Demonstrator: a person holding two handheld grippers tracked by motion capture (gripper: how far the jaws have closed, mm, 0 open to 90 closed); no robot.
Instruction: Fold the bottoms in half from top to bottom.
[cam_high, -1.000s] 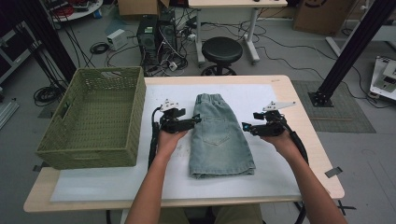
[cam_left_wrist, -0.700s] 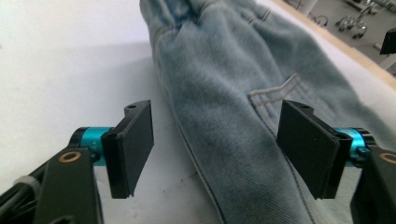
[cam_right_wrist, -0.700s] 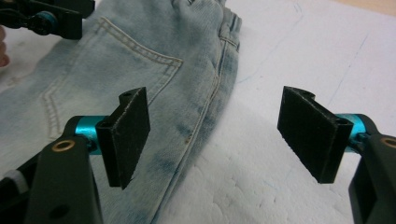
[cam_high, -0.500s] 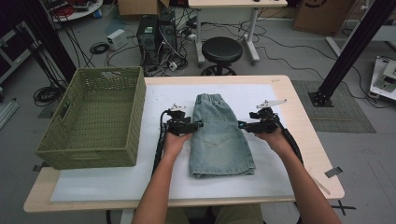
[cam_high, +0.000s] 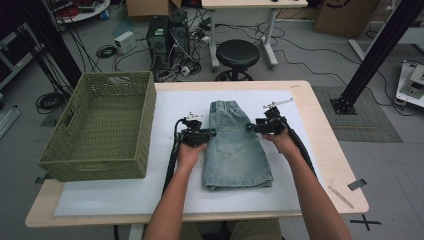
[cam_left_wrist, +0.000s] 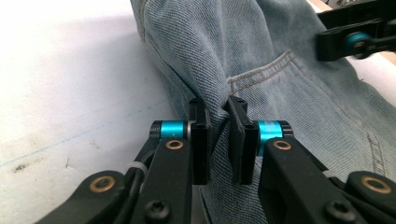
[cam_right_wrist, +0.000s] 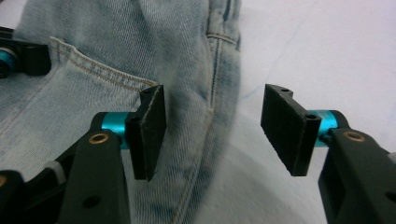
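Light blue denim shorts (cam_high: 235, 150) lie flat on the white mat, waistband at the far end. My left gripper (cam_high: 212, 133) is at their left edge. In the left gripper view its jaws have just been closing and now pinch a raised fold of the denim (cam_left_wrist: 205, 51), so this gripper (cam_left_wrist: 217, 105) is shut on the shorts. My right gripper (cam_high: 250, 128) is at their right edge. Its jaws have been closing too, but this gripper (cam_right_wrist: 215, 100) still stands open, straddling the side seam (cam_right_wrist: 212, 88) without pressing on it.
A green woven basket (cam_high: 148, 125) stands on the left part of the table, beside the left hand. The white mat (cam_high: 300, 165) covers most of the wooden table (cam_high: 332, 155). A black stool (cam_high: 237, 52) stands beyond the far edge.
Both hands have moved inward to the shorts' edges. The left jaws have closed on the left edge. The right gripper has slid left over the right seam, its jaws narrower.
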